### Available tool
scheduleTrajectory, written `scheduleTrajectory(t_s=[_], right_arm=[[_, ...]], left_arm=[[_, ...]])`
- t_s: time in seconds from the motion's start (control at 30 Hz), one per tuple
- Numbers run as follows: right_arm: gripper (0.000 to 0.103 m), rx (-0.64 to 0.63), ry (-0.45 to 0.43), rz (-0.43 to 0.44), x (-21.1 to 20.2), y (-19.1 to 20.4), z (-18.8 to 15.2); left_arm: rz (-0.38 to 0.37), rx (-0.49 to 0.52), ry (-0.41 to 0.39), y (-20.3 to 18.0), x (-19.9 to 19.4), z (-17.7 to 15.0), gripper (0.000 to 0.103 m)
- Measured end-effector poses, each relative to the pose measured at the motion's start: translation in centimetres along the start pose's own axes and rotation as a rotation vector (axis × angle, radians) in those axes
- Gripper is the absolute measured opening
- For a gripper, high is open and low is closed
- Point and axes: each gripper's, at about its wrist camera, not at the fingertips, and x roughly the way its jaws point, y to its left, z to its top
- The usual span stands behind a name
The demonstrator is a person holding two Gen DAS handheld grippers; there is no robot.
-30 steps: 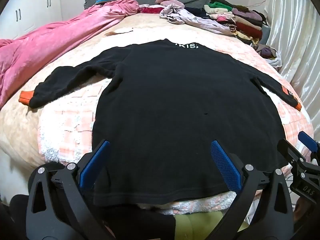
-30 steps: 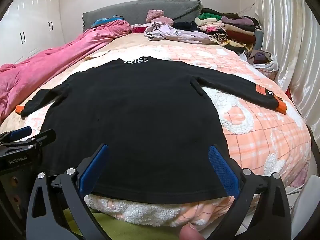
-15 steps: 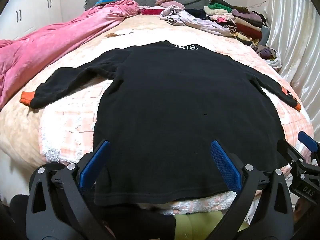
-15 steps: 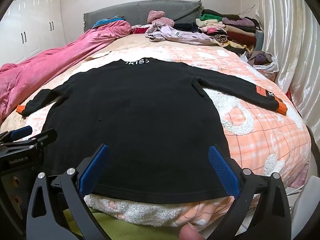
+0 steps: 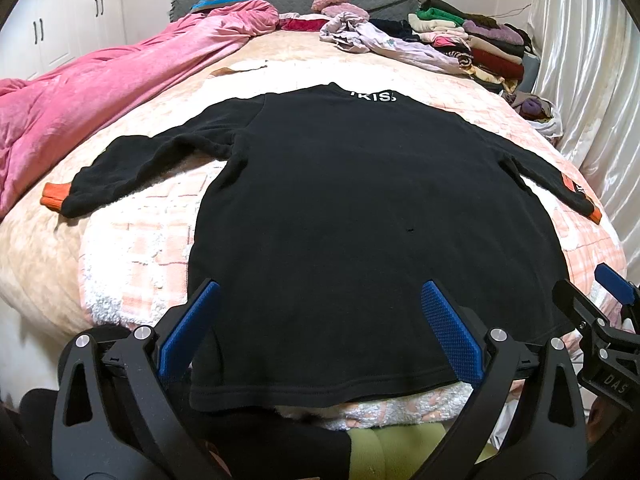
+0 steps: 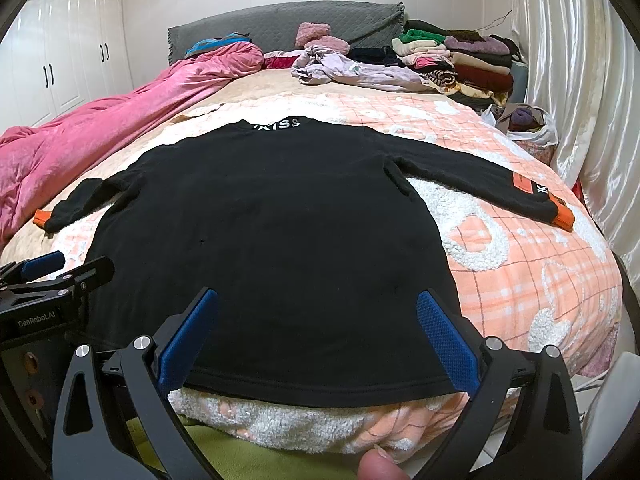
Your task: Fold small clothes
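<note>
A black long-sleeved top [image 5: 360, 208] [image 6: 276, 220] with orange cuffs lies flat on the bed, both sleeves spread out, white lettering at the collar on the far side. My left gripper [image 5: 318, 304] hovers open over the near hem, towards its left half. My right gripper [image 6: 318, 308] is open over the hem's right half, holding nothing. Each gripper shows at the edge of the other's view: the right gripper [image 5: 600, 312] and the left gripper [image 6: 60, 276].
A pink quilt [image 5: 100, 92] is bunched along the bed's left side. Loose and stacked clothes [image 6: 452, 60] fill the far right corner by the grey headboard [image 6: 280, 24]. A white curtain [image 6: 580, 80] hangs on the right; white wardrobes [image 6: 60, 68] stand at left.
Both grippers have risen and drawn back slightly, so the top sits a little lower and farther in view. The top itself has not moved.
</note>
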Motion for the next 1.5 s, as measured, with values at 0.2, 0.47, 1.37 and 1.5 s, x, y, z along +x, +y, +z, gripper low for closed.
scheduleTrajectory(t_s=[0.2, 0.47, 1.37, 1.5], right_arm=[[0.099, 0.000, -0.001, 0.000, 0.1, 0.0, 0.0], [0.099, -0.002, -0.003, 0.001, 0.0, 0.0, -0.1], [0.099, 0.002, -0.008, 0.000, 0.5, -0.1, 0.3], [0.099, 0.012, -0.017, -0.005, 1.0, -0.8, 1.2]], left_arm=[[0.001, 0.001, -0.002, -0.1, -0.1, -0.1, 0.094], [0.001, 0.002, -0.002, -0.1, -0.1, -0.1, 0.094], [0.011, 0.009, 0.001, -0.8, 0.2, 0.7, 0.094], [0.014, 0.011, 0.003, -0.9, 0.6, 1.5, 0.094]])
